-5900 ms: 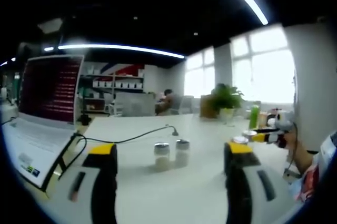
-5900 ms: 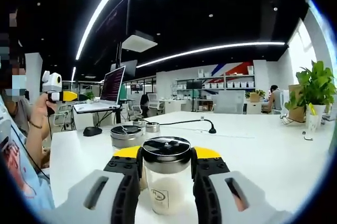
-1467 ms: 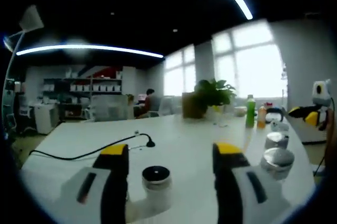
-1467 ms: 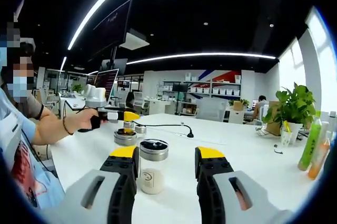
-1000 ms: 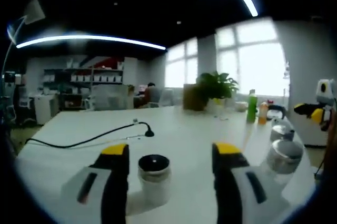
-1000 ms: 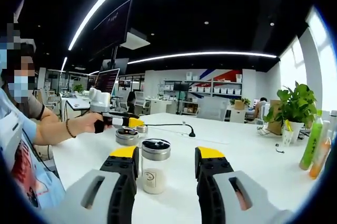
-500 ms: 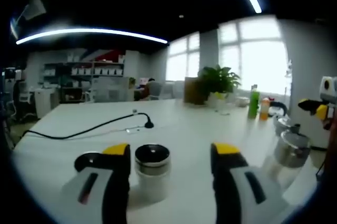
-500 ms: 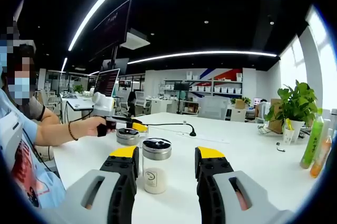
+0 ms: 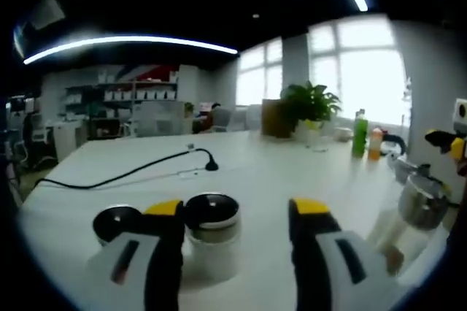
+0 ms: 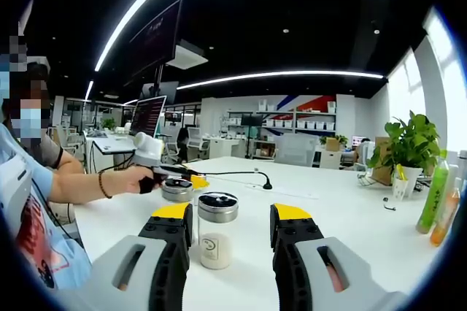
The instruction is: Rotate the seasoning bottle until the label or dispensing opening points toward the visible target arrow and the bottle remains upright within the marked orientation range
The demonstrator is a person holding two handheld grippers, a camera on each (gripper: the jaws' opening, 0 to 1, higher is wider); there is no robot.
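Both grippers stand wide open and hold nothing. Between the yellow-tipped jaws of the left gripper (image 9: 235, 234) a seasoning bottle (image 9: 211, 242) stands upright on the white table (image 9: 263, 179), close against the left jaw and well clear of the right one; a second, darker-lidded jar (image 9: 117, 223) sits just beside that bottle, partly hidden by the same jaw. The right gripper (image 10: 230, 225) frames another seasoning jar (image 10: 217, 229), also upright, with a small round mark on its clear wall and pale contents low inside. Beyond that jar the person's left hand (image 10: 142, 178) can be seen carrying its tool.

No target arrow or marked range can be made out on the table. Each bottle looks like rigid clear glass or plastic with a metal lid, light and probably smooth-sided, so it could slip or tip if pinched high. A hold across the straight body below the lid seems safest for turning it upright.
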